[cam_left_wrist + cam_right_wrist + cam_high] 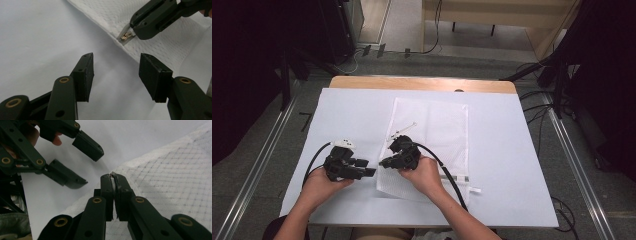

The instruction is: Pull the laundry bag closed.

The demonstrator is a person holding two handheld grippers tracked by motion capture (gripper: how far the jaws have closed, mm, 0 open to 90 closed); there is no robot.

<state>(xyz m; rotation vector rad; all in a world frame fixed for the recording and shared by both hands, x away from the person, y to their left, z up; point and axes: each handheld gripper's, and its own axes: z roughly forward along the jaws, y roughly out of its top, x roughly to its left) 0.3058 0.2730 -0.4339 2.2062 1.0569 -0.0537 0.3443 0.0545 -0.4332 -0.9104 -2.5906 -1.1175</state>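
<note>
One white mesh bag [432, 145] is lying flat on the white table cover [512, 165], near the middle of the table and slightly right of centre in the high view. Two grippers are working at its near-left edge.

The right gripper [384, 163] is clenching the bag's left edge. In the right gripper view its jaws are pressing together on a thin fold of white fabric, and in the left gripper view a small brass zipper pull [125, 36] is sticking out from between those jaw tips, right at the bag's border. The bag is spreading away to the right behind this gripper.

The left gripper [371, 172] is sitting just beside the bag's left edge, over the bare table cover, not touching the bag. Its jaws are standing apart with nothing between them; the bag edge and the zipper pull are lying just ahead of its tips.

Counting: one bag, one zipper pull seen, two grippers, two hands. One thin white strip [401, 130] is lying on the bag's upper left part, too small to identify. No brand, label or writing is readable.
</note>
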